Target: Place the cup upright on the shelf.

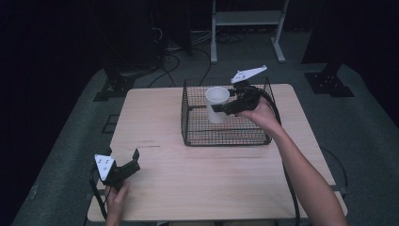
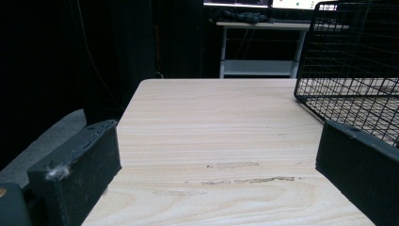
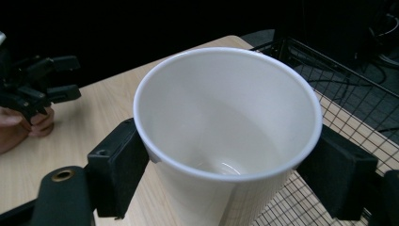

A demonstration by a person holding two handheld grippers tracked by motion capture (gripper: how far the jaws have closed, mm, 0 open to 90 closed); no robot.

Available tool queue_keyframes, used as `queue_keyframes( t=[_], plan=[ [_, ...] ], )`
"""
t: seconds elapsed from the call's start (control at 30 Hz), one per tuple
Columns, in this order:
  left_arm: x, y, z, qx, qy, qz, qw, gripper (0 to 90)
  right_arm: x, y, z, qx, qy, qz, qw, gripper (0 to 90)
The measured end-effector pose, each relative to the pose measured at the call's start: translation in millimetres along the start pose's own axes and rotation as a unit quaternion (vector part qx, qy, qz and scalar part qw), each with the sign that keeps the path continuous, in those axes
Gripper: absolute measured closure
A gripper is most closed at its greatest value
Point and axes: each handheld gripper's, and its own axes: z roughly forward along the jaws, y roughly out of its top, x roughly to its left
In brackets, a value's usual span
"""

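- The white cup (image 1: 217,104) is held upright over the wire basket (image 1: 197,134), toward the basket's far side, at about 1 o'clock from the table's middle in the high view.
- In the right gripper view the cup (image 3: 226,122) is open at the top and empty inside, with one black jaw pressed to its wall at 9 o'clock and the other at 3 o'clock, just under the rim.
- The right gripper (image 1: 225,107) reaches in from the cup's 3 o'clock side, its fingers closed on the cup; a grey three-cornered plate sits on top of it.
- The basket stands on the wooden table (image 1: 188,188), on its far right part, with wood showing through the mesh floor.
- The left gripper (image 1: 133,163) sits low at the table's 7 o'clock corner, well apart from the basket.
- In the left gripper view its jaws stand wide apart with bare table (image 2: 221,136) between them, and the basket's (image 2: 348,61) corner lies at 2 o'clock.
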Motion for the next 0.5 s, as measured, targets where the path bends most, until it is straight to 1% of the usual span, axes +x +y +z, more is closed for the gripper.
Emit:
queue_keyframes(
  t=[0.17, 0.3, 0.37, 0.5],
  plan=[
    [0.0, 0.0, 0.1, 0.000, -0.001, 0.001, 1.0000, 0.0, -9.5, 0.6, 8.8, 0.011, -0.006, 0.003, 0.9999, 20.0],
    [0.3, 0.0, 0.2, 0.000, -0.002, -0.001, 1.0000, 0.0, -18.1, 0.5, 16.5, 0.012, -0.008, 0.009, 0.9999, 20.0],
    [0.3, 0.0, 0.1, 0.000, -0.002, -0.001, 1.0000, 0.0, -23.6, -0.7, 21.8, 0.019, -0.014, 0.013, 0.9996, 20.0],
    [0.3, 0.0, 0.1, -0.001, -0.002, -0.001, 1.0000, 0.0, -33.1, -4.8, 29.8, 0.019, -0.024, 0.024, 0.9993, 20.0]
  ],
)
